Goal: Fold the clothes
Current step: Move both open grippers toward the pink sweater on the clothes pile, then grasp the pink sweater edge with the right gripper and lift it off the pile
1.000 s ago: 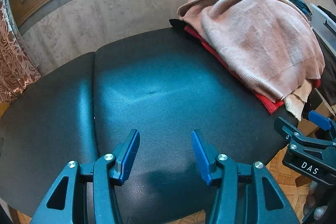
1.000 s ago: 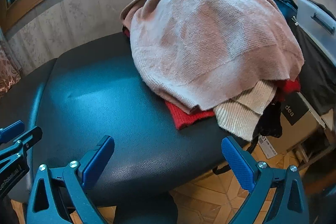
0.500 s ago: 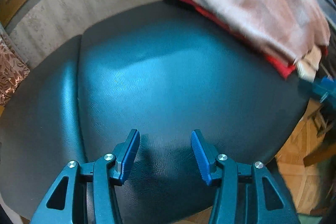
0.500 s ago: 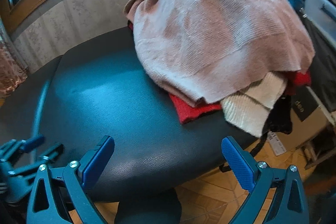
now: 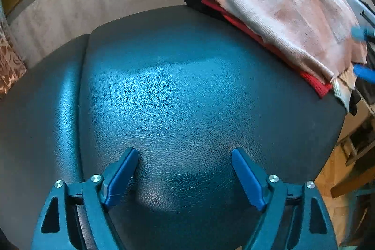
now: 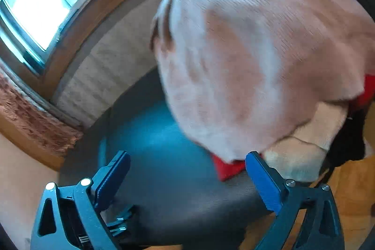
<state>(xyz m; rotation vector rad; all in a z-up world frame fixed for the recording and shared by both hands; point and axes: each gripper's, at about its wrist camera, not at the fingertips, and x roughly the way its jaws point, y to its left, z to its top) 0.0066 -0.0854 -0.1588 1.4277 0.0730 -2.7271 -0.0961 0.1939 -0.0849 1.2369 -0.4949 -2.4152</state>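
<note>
Left fingers [image 5: 185, 176] spread over dark padded table [image 5: 187, 97], right fingers [image 6: 187, 179] spread near pink sweater [image 6: 257, 50]

A home: patterned curtain [image 5: 10, 72] beside a wood-framed window [image 6: 44, 8]; parquet floor [image 5: 337, 207] (amber).

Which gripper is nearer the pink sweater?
Right. The right gripper is open right at the pink sweater's hem; the left gripper is open over bare table, well away.
</note>
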